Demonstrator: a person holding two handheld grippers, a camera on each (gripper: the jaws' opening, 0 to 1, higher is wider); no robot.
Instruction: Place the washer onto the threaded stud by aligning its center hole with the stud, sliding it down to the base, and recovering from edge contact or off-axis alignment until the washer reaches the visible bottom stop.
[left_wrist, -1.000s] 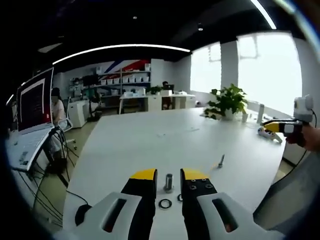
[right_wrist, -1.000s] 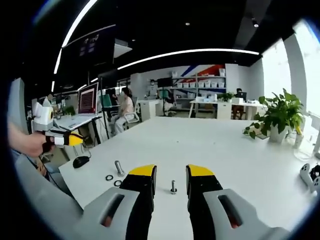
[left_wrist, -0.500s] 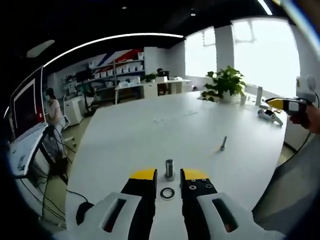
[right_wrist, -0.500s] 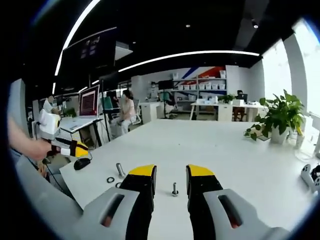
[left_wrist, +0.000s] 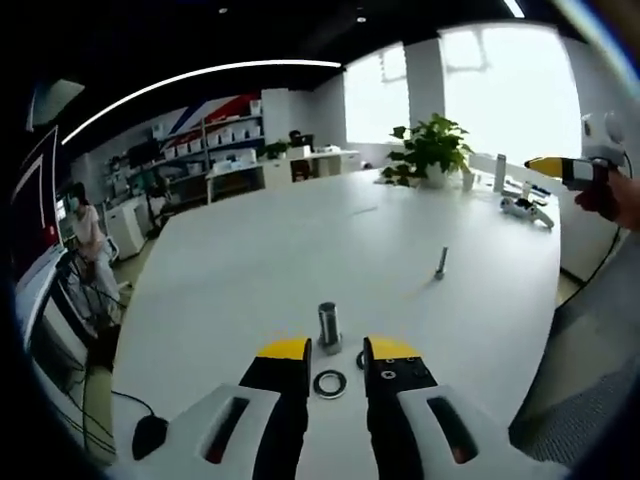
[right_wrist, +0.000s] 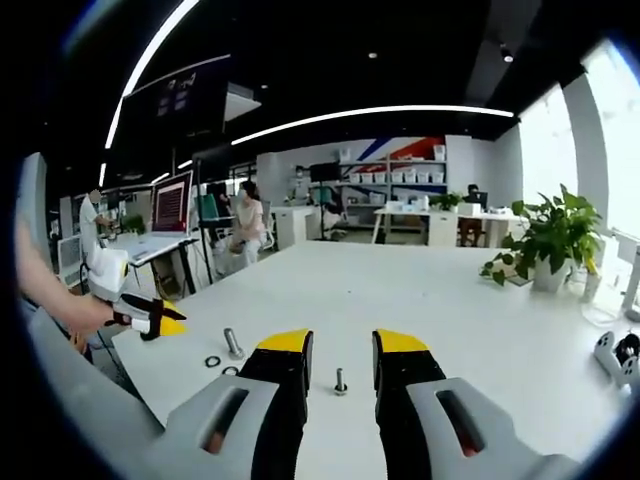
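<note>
Left gripper (left_wrist: 335, 352) has tilted down toward table (left_wrist: 250, 260) over last second; jaws parted, nothing between pads. Washer (left_wrist: 329, 383) flat on table in gap between jaws, near side of thick metal post (left_wrist: 328, 325); second ring (left_wrist: 361, 359) half hidden by right jaw. Threaded stud (left_wrist: 440, 263) upright, well apart to right, far side.

Right gripper (right_wrist: 339, 350) steady, jaws apart and empty, stud (right_wrist: 340, 381) framed between them. Likely next: close on washer; nothing threaded yet.
</note>
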